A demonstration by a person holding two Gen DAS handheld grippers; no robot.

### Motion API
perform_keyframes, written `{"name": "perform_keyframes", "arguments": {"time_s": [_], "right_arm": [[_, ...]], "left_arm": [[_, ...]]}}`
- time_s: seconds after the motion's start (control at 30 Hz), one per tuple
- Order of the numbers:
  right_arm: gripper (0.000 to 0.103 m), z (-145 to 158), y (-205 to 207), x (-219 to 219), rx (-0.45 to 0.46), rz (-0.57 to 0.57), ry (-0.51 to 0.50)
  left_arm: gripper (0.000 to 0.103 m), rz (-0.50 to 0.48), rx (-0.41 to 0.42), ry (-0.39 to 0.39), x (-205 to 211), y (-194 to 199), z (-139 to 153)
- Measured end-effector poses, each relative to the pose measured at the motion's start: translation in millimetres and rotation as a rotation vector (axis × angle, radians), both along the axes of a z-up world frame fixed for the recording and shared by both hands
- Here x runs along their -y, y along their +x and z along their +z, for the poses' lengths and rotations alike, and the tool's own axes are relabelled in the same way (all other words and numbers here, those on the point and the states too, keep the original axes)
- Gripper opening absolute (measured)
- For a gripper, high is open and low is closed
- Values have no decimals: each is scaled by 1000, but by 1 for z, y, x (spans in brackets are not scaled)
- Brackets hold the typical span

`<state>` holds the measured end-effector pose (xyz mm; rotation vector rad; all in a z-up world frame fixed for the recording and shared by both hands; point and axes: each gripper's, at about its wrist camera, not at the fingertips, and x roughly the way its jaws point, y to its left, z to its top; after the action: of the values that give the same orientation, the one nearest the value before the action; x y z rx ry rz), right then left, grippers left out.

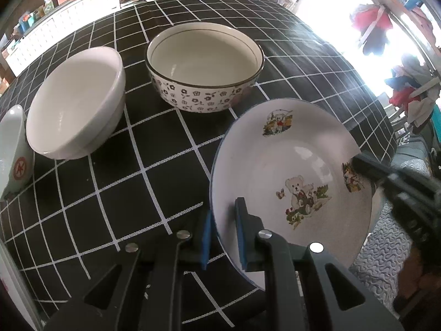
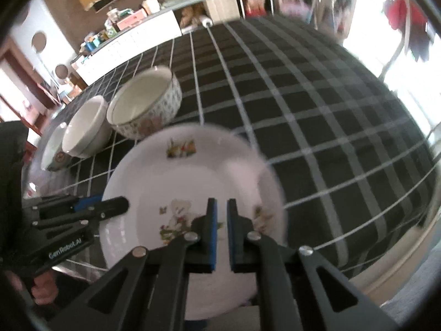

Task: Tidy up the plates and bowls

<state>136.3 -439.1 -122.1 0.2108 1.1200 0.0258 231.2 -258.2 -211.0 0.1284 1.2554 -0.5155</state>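
While the white enamel plate printed with teddy bears point(image 1: 292, 176) is held tilted above the near edge of the black tablecloth with a white grid point(image 1: 143, 171), its left rim is clamped between the blue pads of the left gripper point(image 1: 223, 231), one pad under the rim and one on the inner face. The opposite rim is met by the right gripper point(image 2: 222, 220); in the left wrist view its dark finger is seen lying on the plate's right edge. In the right wrist view the right jaws are seen drawn nearly together over the plate, but that picture is blurred, and it cannot be told whether the rim is pinched between them.

Further back on the cloth a row of vessels is set: a deep cream bowl with a dark rim and small black flower print point(image 1: 204, 66), a plain white ceramic bowl point(image 1: 77, 102) just to its left, and a smaller white bowl with a red mark point(image 1: 13, 149) at the far left. The three are close together but well apart from the plate.
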Motion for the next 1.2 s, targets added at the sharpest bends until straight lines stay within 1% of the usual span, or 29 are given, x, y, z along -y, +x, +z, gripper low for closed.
{"name": "perform_keyframes", "arguments": {"time_s": [0.07,0.1,0.13,0.23,0.33,0.43,0.63,0.67,0.7,0.77,0.8,0.87,0.93,1.2], "right_arm": [[10,14,-4,1,43,16,-80],[10,18,-4,2,45,14,-110],[10,20,-2,4,33,9,-136],[15,12,5,14,-12,0,-157],[20,1,4,23,-55,-29,-133],[30,-8,2,29,-76,-58,-99],[30,-22,2,31,-87,-79,-40],[27,-25,3,28,-92,-73,-32],[24,-26,4,25,-97,-64,-29],[24,-26,5,17,-99,-66,-69],[24,-27,6,16,-99,-71,-68],[24,-26,5,13,-99,-82,-39],[24,-25,6,5,-100,-64,-29],[24,-26,2,-49,-108,13,7]], "left_arm": [[14,3,0,2,2,0,0],[14,5,-1,3,2,1,0],[14,7,0,3,2,1,0],[14,6,2,-2,2,0,0],[14,1,6,-1,2,0,0],[14,4,9,4,3,0,1],[14,2,17,3,5,-2,1],[14,5,14,4,5,-2,0],[14,8,11,5,5,-1,1],[14,15,18,15,2,-1,1],[14,21,17,17,-1,-1,1],[14,36,5,19,-10,0,1],[14,50,-1,26,-23,0,1],[15,129,-18,56,-82,-9,2]]}}
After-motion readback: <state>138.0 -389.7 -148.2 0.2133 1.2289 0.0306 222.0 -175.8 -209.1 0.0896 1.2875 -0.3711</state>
